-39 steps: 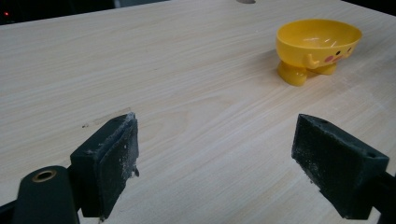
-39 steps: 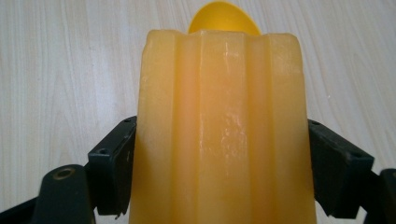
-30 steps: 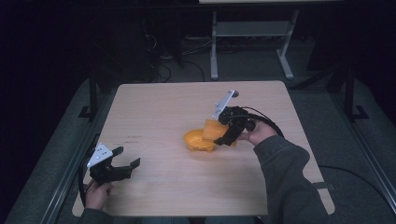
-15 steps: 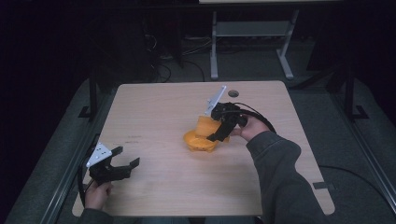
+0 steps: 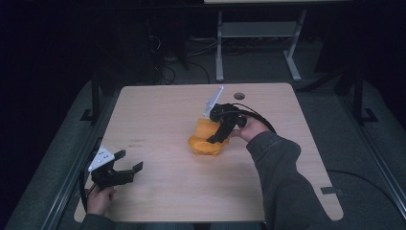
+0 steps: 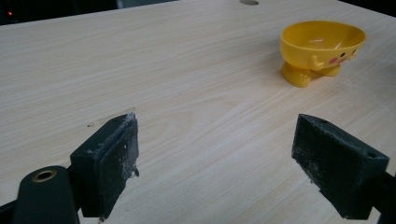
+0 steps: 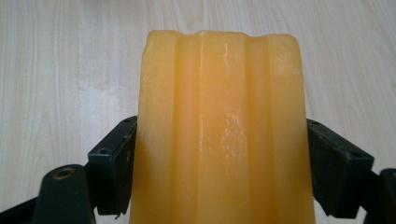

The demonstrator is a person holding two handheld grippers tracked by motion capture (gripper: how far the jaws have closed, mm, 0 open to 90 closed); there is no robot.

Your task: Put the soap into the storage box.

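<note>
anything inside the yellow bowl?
Left gripper view: the yellow bowl looks empty. High view: the right claw, shut on an orange ridged piece, covers part of it.

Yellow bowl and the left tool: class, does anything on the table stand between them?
Nothing visible does. In the left gripper view, bare table runs from the open left tool to the yellow bowl. In the high view, the right tool holds an orange block beside that bowl.
</note>
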